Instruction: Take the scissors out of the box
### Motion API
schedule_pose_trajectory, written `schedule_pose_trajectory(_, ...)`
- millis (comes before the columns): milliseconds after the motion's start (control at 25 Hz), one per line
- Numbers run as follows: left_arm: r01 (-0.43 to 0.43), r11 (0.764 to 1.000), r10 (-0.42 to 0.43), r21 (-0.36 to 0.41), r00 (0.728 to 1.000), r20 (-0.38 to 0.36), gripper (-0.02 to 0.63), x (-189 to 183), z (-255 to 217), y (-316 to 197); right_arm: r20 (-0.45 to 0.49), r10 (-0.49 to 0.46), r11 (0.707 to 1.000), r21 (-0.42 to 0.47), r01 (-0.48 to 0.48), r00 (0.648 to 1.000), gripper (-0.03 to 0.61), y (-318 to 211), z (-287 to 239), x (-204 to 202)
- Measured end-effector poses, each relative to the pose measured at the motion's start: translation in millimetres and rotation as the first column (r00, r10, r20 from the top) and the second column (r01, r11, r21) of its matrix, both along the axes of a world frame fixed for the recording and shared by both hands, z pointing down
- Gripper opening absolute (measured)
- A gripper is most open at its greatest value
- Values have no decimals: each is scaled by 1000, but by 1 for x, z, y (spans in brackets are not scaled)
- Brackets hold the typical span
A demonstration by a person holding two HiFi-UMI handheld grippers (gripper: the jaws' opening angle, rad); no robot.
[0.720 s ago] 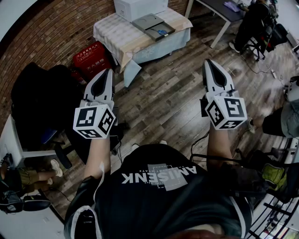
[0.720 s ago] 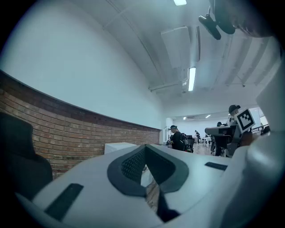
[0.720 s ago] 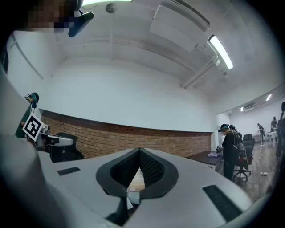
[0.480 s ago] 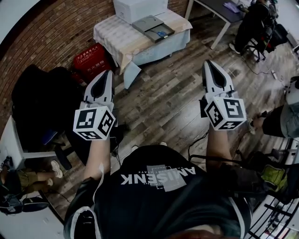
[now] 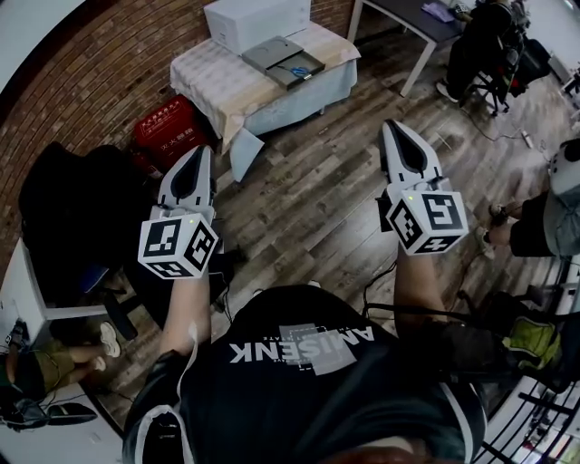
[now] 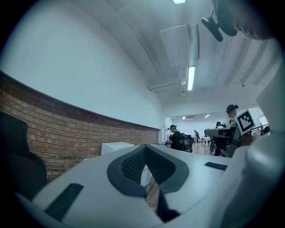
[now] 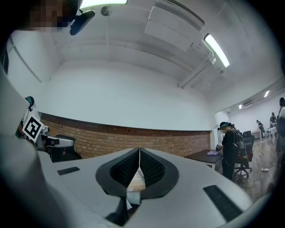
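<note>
My left gripper (image 5: 201, 156) hung level over the floor (image 5: 308, 199), jaws clenched on nothing. Ahead, well apart, the grey box (image 5: 276, 54) lay on the table (image 5: 217, 77), something blue (image 5: 300, 65) showing. My right gripper (image 5: 394, 131) was level too, jaws clenched, empty.

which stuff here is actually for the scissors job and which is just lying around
For the job:
- left gripper, shut, empty
- right gripper, shut, empty
- white box and flat grey case on the cloth-covered table; which one is meant I cannot tell

Lying about:
- red crate
- black chair
- dark desk
</note>
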State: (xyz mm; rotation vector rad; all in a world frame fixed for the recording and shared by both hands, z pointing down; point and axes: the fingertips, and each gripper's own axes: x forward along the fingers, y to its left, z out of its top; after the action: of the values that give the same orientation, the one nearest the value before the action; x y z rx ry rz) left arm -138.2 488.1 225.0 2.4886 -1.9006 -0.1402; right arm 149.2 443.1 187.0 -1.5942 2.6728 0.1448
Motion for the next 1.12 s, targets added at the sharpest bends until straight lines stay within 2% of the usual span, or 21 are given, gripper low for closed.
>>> schedule_pose_trajectory(280, -6, 1000, 6, -6, 1000, 20, 12, 36, 3, -12, -12, -6, 1000, -12, 6, 1000, 41, -10, 15, 34)
schedule_pose_trajectory(520, 13, 1000, -13, -26, 1000, 28, 11, 64, 6, -16, -15, -57, 998, -9, 57, 998, 41, -14, 15, 55)
schedule_pose_trajectory(680, 23, 998, -22, -54, 999, 29, 12, 66, 15, -25, 2, -69, 997, -20, 69, 998, 41, -26, 23, 57)
schedule_pose_trajectory(840, 12, 999, -12, -49, 1000, 4, 12, 66, 18, -47, -15, -74, 997, -16, 73, 997, 41, -45, 24, 53)
schedule_pose_trajectory(1120, -40, 998, 39, -39, 998, -42, 12, 41, 25, -111, -63, -51, 998, -30, 50, 997, 41, -97, 29, 20)
